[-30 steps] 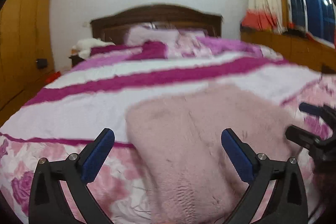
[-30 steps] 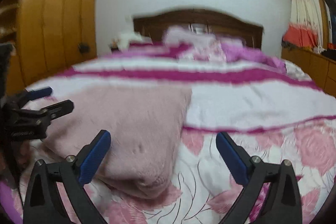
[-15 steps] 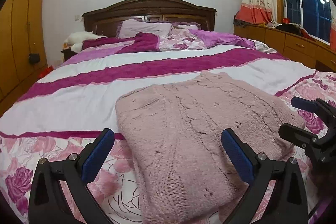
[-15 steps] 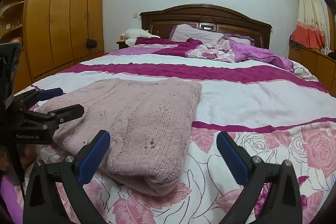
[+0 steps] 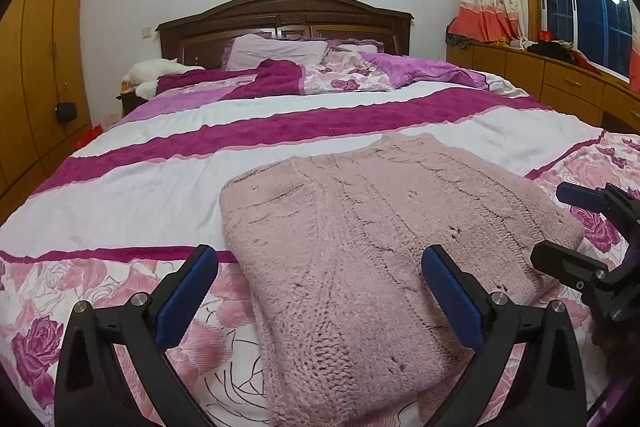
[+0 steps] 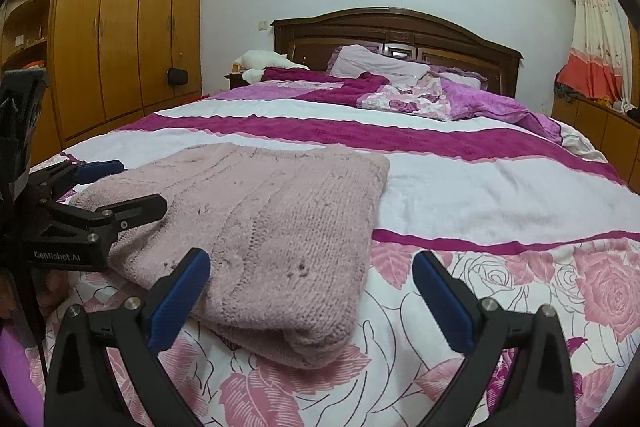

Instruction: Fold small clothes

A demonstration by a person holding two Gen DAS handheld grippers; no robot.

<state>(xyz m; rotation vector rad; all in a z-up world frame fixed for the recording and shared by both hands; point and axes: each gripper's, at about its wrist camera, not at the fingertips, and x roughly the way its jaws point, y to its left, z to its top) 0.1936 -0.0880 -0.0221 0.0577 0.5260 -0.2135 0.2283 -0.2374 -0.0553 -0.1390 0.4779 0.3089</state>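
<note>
Both tongs — left [image 5: 320,293] and right [image 6: 311,287] — gape wide, gripping nothing, above the folded pink sweater [image 5: 372,239].

Folded sweater [image 5: 372,247] on bed [image 5: 160,187], pillows [image 5: 276,51] behind, wardrobe [image 6: 120,27] left

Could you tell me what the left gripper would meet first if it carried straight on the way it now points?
Most likely the folded pink sweater. The left gripper is open, and the sweater on the bedspread fills the gap between its fingers. Depth is unclear, so it might skim just over the knit.
</note>
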